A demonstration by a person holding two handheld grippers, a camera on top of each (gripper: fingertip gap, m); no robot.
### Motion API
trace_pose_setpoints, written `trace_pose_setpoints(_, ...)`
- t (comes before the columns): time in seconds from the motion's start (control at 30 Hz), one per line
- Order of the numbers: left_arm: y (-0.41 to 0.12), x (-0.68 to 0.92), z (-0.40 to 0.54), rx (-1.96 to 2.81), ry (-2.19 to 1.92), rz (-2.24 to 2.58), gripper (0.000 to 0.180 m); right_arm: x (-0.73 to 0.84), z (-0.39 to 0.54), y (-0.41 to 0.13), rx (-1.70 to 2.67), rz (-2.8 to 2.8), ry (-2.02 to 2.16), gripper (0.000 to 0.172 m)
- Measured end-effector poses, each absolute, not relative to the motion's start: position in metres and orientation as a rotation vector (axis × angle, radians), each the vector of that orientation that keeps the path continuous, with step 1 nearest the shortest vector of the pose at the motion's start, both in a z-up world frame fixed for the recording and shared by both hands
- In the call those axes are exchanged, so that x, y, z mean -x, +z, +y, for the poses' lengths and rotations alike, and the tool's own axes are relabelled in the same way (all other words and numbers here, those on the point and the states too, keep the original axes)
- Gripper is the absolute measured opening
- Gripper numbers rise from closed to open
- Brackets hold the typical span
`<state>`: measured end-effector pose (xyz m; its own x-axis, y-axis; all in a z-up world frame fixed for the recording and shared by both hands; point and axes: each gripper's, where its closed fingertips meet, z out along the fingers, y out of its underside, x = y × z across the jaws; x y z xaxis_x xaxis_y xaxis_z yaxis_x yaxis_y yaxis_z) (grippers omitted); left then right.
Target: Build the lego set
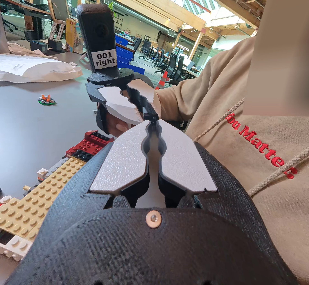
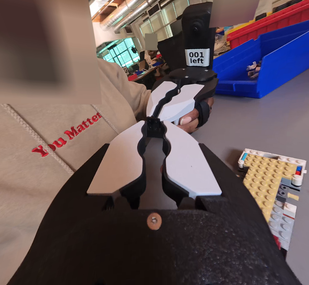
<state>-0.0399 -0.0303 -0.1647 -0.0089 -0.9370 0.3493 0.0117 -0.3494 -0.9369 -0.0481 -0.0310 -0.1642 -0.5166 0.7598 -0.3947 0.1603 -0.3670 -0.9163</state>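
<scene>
Two hand-held grippers meet tip to tip above the smooth grey tabletop [image 2: 250, 126], in front of a person's beige hooded sweatshirt [image 1: 250, 143] with a braided cord. The right gripper [image 2: 153, 127] has its white, pebbled fingers [image 2: 184, 164] closed on a small square black plastic brick [image 2: 153, 128], whose hollow underside faces its own camera; the brick fills the narrow space at the very tips. At 12 o'clock from it, the left gripper [image 1: 153, 121] has its fingers nearly together, pinching a thin black pin-like piece [image 1: 153, 119] whose end touches the brick. Both grippers have matte black, ribbed printed bodies and wavy black inner pads. At 9 o'clock of the left gripper lies a dark-red studded brick assembly [image 1: 88, 144] next to a tan studded baseplate [image 1: 33, 201]. At 2 o'clock of the right gripper stands a glossy blue plastic bin [image 2: 267, 62].
</scene>
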Motion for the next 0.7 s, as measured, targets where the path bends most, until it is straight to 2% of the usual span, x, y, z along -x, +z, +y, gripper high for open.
trace_pose_setpoints(0.43,-0.152,0.042,-0.02,1.388,-1.04,1.049,0.005,0.05,-0.021,-0.15,1.043,-1.391,1.542,0.014)
trace_pose_setpoints(0.7,-0.147,0.044,-0.018,1.343,-0.856,1.077,0.005,0.05,-0.019,-0.145,0.988,-1.363,1.446,0.014)
